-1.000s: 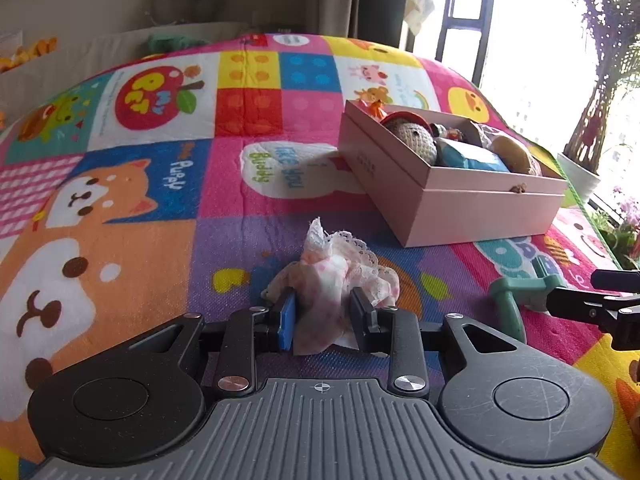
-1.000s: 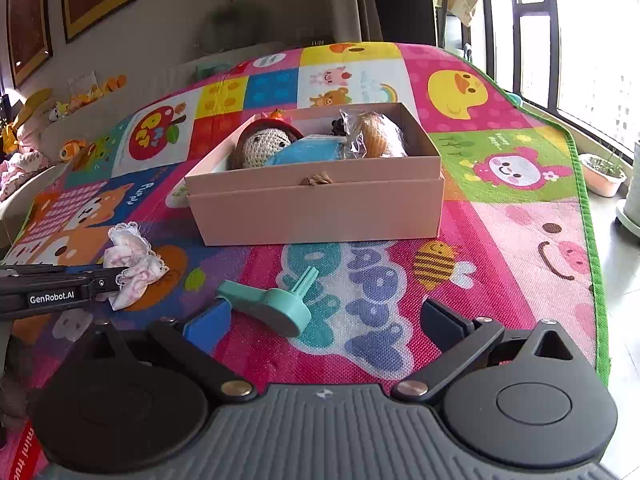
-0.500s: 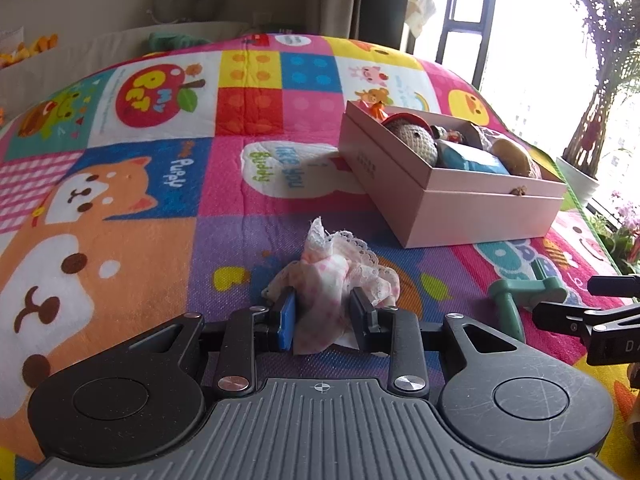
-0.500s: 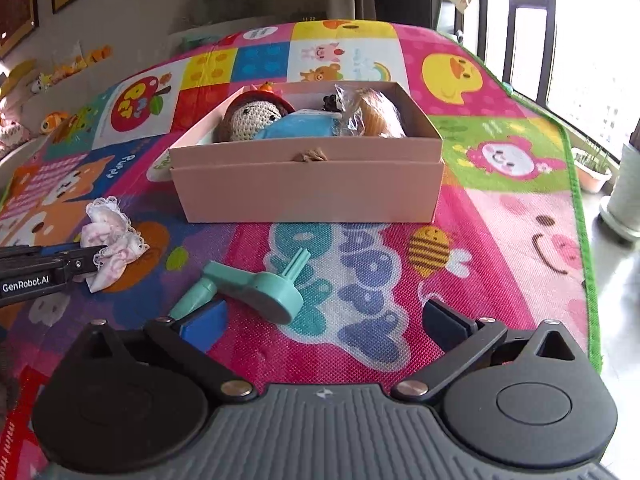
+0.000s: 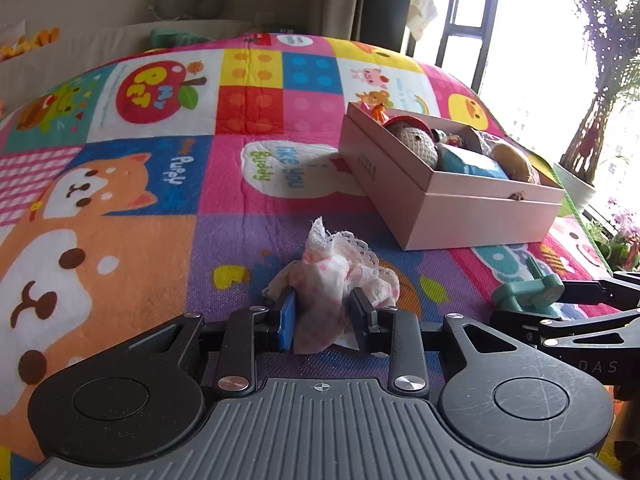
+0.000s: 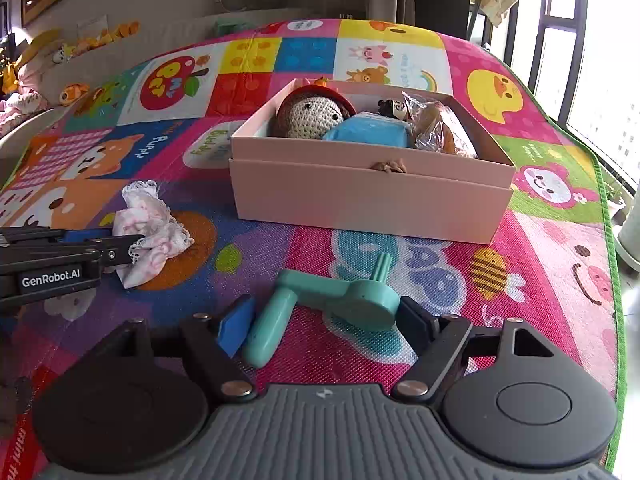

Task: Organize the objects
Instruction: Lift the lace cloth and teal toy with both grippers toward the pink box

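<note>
My left gripper (image 5: 323, 314) is shut on a crumpled white and pink lace cloth (image 5: 338, 276) that rests on the play mat; the cloth (image 6: 150, 228) and left gripper (image 6: 124, 250) also show in the right wrist view. My right gripper (image 6: 326, 320) is open, its jaws on either side of a teal toy hair dryer (image 6: 332, 300) lying on the mat. The dryer (image 5: 528, 290) shows in the left wrist view too. A pink box (image 6: 372, 196) behind holds a crocheted doll (image 6: 312, 112), a blue item and a wrapped bun.
The colourful play mat (image 5: 140, 184) covers the floor. The pink box (image 5: 460, 200) stands right of the cloth. A potted plant (image 5: 588, 128) and window are at far right. Soft toys (image 6: 72, 92) line the far left wall.
My right gripper has moved forward and lower, so the teal hair dryer now lies between its open jaws. The left gripper has stayed shut on the cloth.
</note>
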Available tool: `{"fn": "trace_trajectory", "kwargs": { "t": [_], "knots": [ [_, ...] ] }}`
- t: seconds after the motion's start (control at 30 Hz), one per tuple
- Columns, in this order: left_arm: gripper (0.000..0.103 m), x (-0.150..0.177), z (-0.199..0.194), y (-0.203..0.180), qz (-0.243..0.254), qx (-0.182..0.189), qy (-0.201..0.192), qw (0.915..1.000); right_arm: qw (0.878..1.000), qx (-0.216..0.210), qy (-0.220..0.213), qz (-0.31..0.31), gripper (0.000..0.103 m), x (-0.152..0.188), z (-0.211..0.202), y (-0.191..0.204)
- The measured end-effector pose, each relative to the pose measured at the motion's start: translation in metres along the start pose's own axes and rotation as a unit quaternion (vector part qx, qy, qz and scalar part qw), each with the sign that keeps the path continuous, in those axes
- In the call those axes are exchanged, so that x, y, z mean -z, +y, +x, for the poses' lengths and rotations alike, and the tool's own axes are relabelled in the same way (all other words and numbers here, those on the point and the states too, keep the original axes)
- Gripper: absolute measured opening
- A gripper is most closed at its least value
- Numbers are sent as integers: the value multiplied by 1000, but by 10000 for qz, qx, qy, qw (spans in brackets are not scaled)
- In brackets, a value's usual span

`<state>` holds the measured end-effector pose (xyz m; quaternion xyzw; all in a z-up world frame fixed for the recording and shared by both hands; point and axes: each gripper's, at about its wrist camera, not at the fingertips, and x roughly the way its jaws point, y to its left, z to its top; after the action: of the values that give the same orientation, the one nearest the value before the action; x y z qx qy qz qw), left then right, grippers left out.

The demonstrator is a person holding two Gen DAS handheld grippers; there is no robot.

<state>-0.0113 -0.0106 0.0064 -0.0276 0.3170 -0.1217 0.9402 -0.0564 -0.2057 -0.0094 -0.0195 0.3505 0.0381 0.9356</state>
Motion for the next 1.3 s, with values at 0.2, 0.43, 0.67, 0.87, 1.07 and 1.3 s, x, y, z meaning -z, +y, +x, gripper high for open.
{"fn": "trace_trajectory", "kwargs": {
  "t": [0.2,0.43,0.67,0.87,1.07,1.3],
  "knots": [
    [33,0,0,0,-2,1,0,10000,9996,-83,-236,-99,58,0,-14,1],
    [33,0,0,1,-40,30,-3,10000,9991,-179,-283,-263,45,2,-33,-4],
    [33,0,0,1,-73,51,-4,10000,9993,-204,-313,-5,57,9,-32,-8],
    [33,-1,0,2,-127,89,-9,9999,9964,760,-359,-98,57,3,-14,-22],
    [33,-1,0,3,-146,100,-10,9998,9990,-218,-341,190,71,1,-26,-27],
    [33,-1,0,4,-186,121,-11,9998,9991,-389,-173,-52,82,-15,0,10]
  ]
}}
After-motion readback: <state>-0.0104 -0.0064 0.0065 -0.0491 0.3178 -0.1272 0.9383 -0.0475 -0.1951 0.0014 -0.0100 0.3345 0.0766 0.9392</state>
